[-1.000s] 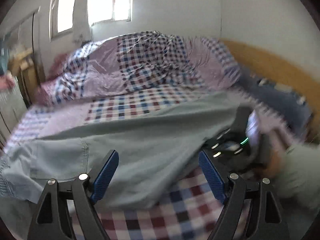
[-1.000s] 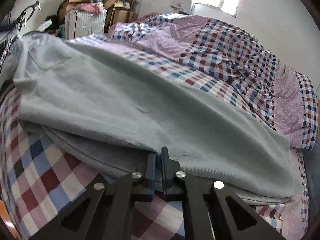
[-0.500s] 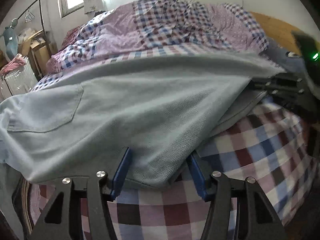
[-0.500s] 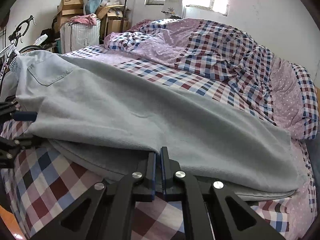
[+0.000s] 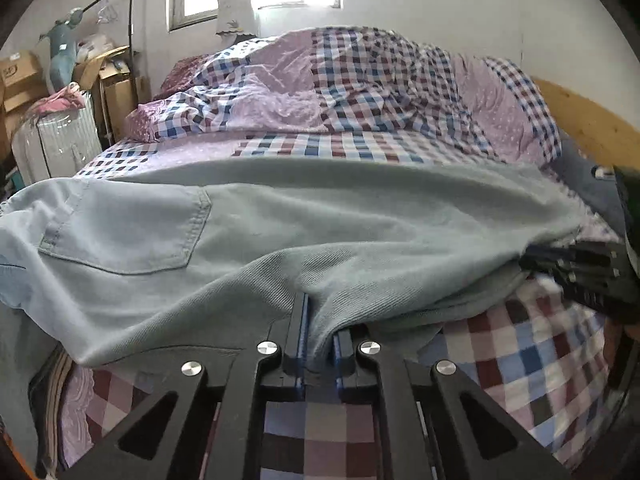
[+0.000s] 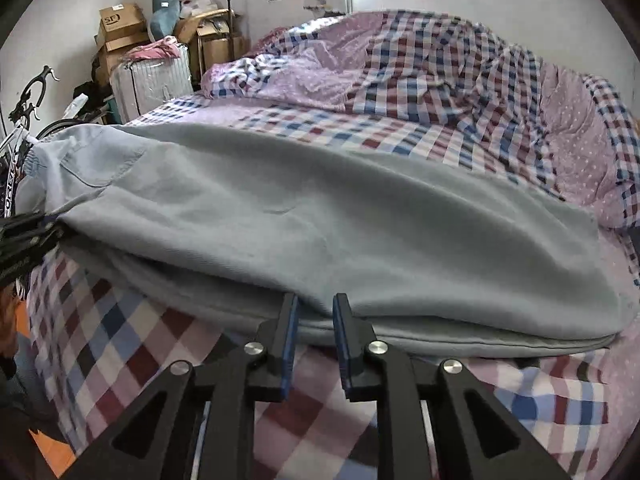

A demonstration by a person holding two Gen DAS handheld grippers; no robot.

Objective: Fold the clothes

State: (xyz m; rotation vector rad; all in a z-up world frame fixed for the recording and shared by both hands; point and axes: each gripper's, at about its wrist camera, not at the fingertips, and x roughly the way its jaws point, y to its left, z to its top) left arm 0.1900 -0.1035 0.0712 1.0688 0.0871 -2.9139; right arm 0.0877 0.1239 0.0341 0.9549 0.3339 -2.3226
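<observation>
Left gripper pinched on near hem of pale blue-grey twill trousers; right gripper slightly parted around same hem; best lifted level, together, across checked bedsheet.

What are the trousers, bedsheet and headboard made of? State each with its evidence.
Trousers: pale blue-grey woven cotton, probably light denim or twill; diagonal ribbing shows near the left gripper, and the patch pocket is stitched. Matte.
Bedsheet: thin printed woven fabric, likely cotton; checks, soft creases.
Headboard: looks like light wood, smooth yellow-tan surface; grain is unclear.
</observation>
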